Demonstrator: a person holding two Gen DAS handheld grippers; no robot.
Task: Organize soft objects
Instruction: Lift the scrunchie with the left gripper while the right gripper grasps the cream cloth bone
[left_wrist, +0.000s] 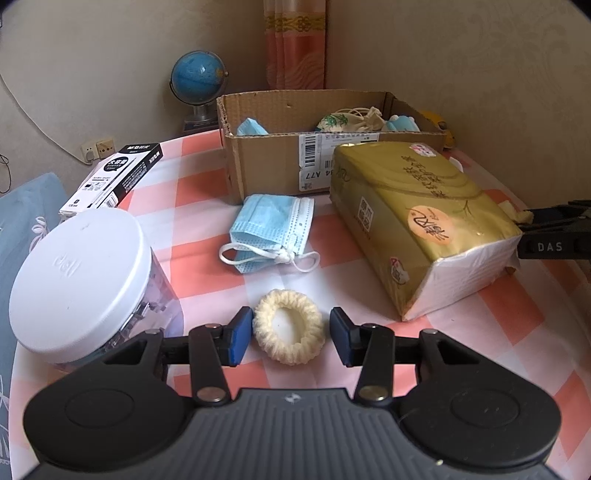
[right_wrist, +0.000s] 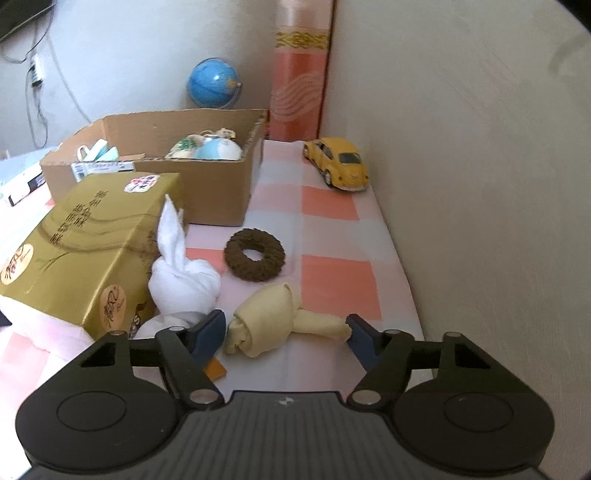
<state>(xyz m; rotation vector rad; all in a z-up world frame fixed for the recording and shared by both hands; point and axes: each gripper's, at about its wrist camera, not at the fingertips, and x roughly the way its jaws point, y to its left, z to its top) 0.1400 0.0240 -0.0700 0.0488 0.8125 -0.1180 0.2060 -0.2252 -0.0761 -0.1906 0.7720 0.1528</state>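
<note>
Both grippers (left_wrist: 291, 334) (right_wrist: 286, 334) hover over checked tablecloth (right_wrist: 332, 236) beside wall (right_wrist: 461, 147).

Pale, faintly patterned walls (right_wrist: 461, 155) met at a corner, where an orange curtain (left_wrist: 295, 44) hung. Soft daylight lit the checked worktop (right_wrist: 332, 229). A wall socket (left_wrist: 96, 149) sat low down.

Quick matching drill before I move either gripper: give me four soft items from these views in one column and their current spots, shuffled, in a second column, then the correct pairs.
Items
1. cream scrunchie
2. blue face mask
3. brown scrunchie
4. rolled yellow cloth

Spots
A. on the tablecloth in front of the cardboard box, left of the gold tissue pack
B. between the open fingers of the right gripper
C. between the open fingers of the left gripper
D. on the tablecloth beyond the right gripper, near the box's corner

Pairs: 1-C, 2-A, 3-D, 4-B
</note>
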